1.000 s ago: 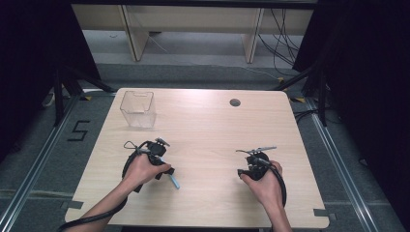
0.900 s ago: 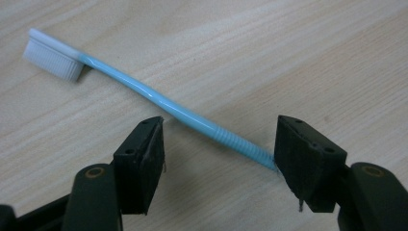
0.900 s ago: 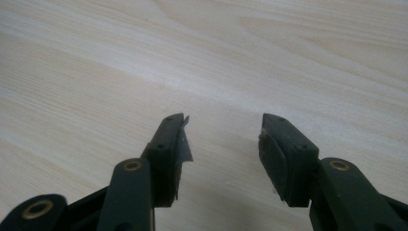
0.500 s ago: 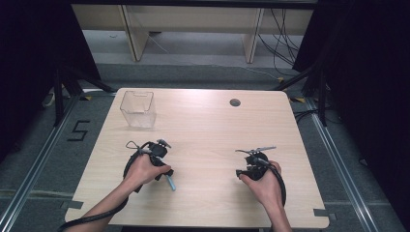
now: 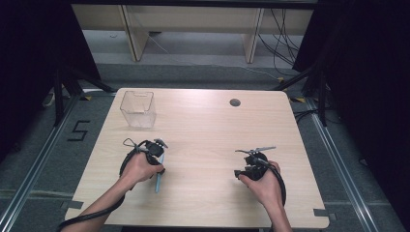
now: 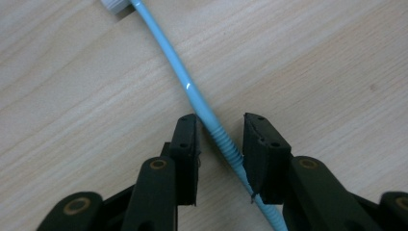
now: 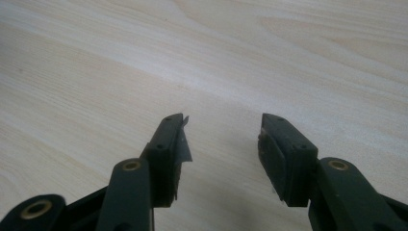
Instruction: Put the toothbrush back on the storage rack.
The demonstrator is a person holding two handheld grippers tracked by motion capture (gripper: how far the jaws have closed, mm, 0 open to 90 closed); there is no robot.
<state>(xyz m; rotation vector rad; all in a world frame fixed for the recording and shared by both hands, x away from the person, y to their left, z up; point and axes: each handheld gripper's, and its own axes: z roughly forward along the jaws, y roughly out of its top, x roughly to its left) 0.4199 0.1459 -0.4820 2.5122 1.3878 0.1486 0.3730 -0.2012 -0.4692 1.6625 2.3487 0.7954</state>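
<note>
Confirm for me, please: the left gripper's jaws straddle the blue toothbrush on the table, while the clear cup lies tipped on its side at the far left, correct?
Not quite. The cup stands upright with its mouth up, as the high view shows. The rest holds: the left gripper has its jaws either side of the blue toothbrush on the table, and the cup is at the far left.

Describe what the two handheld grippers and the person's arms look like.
Both the left gripper and right gripper are black, each with two flat block-shaped jaws on arms fixed by brass-coloured rivets. A black cable loops from each. The right gripper carries a grey plate on top. The person's forearms are bare, with no sleeves visible.
</note>
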